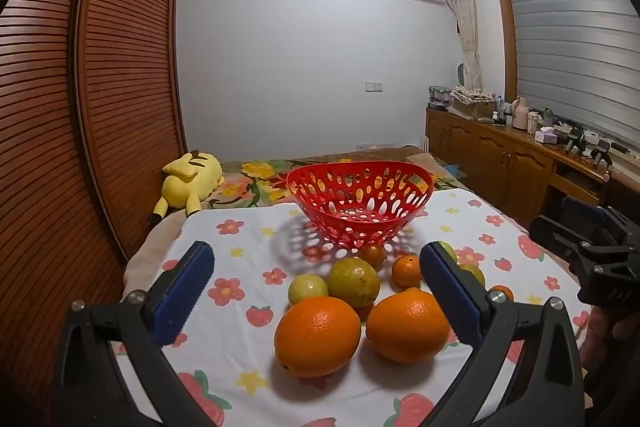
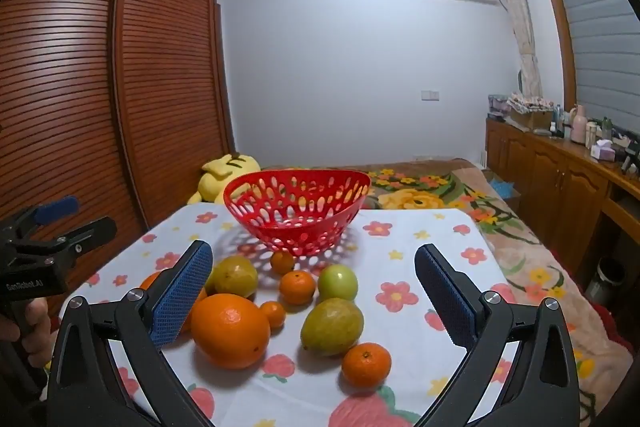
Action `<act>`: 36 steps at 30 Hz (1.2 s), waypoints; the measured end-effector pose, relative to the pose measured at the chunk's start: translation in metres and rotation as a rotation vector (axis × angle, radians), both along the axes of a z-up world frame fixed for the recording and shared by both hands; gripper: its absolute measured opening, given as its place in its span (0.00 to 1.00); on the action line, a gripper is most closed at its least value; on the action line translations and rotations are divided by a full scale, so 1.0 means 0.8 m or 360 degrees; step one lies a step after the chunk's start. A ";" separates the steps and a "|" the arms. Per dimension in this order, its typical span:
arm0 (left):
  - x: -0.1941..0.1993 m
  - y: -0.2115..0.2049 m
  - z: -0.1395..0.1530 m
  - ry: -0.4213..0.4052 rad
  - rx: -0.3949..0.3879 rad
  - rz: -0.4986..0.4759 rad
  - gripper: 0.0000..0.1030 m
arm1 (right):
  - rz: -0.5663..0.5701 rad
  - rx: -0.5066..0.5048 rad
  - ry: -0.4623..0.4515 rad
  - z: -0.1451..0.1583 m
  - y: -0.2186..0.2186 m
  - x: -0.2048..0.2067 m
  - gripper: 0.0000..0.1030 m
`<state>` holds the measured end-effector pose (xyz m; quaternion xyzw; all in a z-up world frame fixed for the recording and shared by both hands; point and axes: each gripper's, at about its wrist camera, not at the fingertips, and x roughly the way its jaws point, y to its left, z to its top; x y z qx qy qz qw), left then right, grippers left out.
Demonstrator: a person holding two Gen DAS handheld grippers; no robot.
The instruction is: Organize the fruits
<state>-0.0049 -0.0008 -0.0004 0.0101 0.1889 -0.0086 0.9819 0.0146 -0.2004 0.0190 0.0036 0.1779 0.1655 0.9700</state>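
Through my left wrist camera, my left gripper [image 1: 316, 287] hovers with fingers spread wide above two big oranges [image 1: 318, 337] on the floral cloth [image 1: 240, 379], the empty red basket [image 1: 360, 205] beyond. Through my right, my right gripper [image 2: 314, 283] also gapes, holding nothing, over a green fruit [image 2: 332, 327] and a tangerine [image 2: 366, 365]

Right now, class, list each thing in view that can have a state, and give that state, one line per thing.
Basket: upright, empty.
Big orange: loose on the cloth, outside the basket.
Green fruit: on the cloth, not in the basket.
Left gripper: open, holding nothing.
Right gripper: open, holding nothing.
Wardrobe doors: shut.
Window blind: down.
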 end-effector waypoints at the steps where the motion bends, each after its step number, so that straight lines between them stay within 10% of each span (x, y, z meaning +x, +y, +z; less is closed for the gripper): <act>1: 0.000 0.000 0.000 0.0000 -0.0001 0.0000 1.00 | -0.0001 -0.0002 0.0000 0.000 0.001 -0.001 1.00; 36: -0.013 0.000 0.014 -0.0050 0.0011 -0.0008 1.00 | -0.0003 -0.0022 -0.0011 0.001 0.005 -0.002 1.00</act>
